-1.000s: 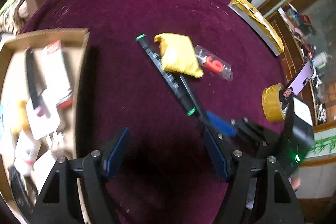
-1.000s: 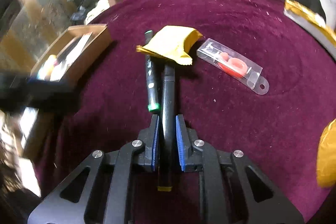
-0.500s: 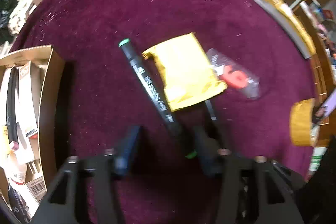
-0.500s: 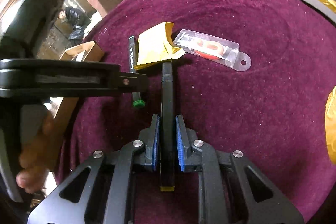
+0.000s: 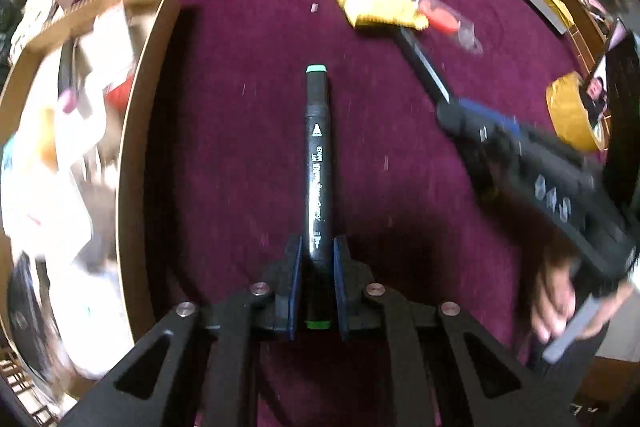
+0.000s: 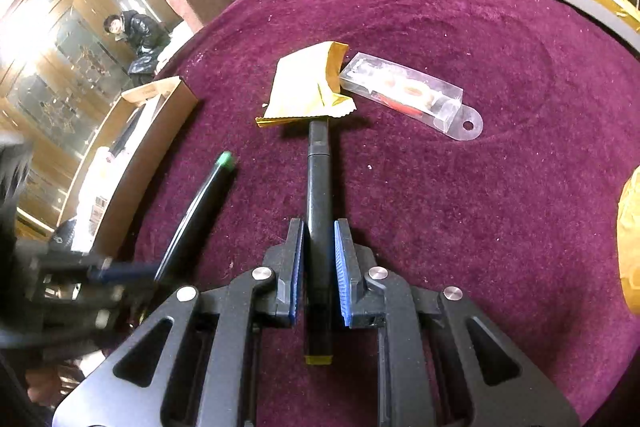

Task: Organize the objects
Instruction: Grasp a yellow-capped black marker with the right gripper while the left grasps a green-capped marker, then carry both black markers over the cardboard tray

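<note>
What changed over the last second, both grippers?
The left gripper came down over the green-capped marker and its jaws have just been closing; they now clamp it, and it has left the yellow packet. The right gripper stays shut on the yellow-capped marker. Packet, clear case and box unchanged.

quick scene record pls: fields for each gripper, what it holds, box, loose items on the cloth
left gripper: shut on green-capped marker; jaws just closed on it
right gripper: shut on yellow-ended marker
cardboard box: on the left, already filled with items
loose on cloth: yellow packet, clear blister pack, tape roll
surface: maroon cloth
</note>
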`<state>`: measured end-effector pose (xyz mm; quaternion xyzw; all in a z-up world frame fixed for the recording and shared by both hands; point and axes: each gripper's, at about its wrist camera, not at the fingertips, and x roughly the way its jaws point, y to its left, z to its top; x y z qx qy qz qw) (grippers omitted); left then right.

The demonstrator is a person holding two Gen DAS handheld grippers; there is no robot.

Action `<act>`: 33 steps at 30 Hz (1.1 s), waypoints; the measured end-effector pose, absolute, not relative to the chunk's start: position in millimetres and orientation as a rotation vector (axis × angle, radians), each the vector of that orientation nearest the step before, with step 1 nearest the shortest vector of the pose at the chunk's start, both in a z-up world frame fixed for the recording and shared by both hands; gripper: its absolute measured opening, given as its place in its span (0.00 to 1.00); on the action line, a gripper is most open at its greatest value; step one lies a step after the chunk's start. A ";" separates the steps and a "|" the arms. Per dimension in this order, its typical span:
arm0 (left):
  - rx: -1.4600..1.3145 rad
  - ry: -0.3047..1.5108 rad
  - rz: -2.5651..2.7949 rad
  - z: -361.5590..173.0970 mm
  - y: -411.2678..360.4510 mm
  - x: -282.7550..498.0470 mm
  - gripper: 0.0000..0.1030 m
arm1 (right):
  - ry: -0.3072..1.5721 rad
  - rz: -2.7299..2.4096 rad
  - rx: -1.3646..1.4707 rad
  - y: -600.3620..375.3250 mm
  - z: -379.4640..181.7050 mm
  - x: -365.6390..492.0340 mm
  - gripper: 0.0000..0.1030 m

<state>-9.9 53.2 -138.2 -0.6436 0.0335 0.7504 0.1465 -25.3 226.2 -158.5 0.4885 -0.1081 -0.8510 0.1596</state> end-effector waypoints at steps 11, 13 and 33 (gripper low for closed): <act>-1.727 0.157 2.208 -135.4 54.4 -13.0 0.15 | -0.221 -2.490 1.387 217.2 -157.8 -19.2 0.15; -1.719 0.127 2.203 -135.3 52.1 -18.0 0.15 | -0.243 -2.491 1.419 215.9 -156.6 -8.7 0.15; -1.663 -0.117 2.164 -131.7 5.5 1.0 0.12 | -0.425 -2.416 1.489 173.3 -155.5 76.3 0.14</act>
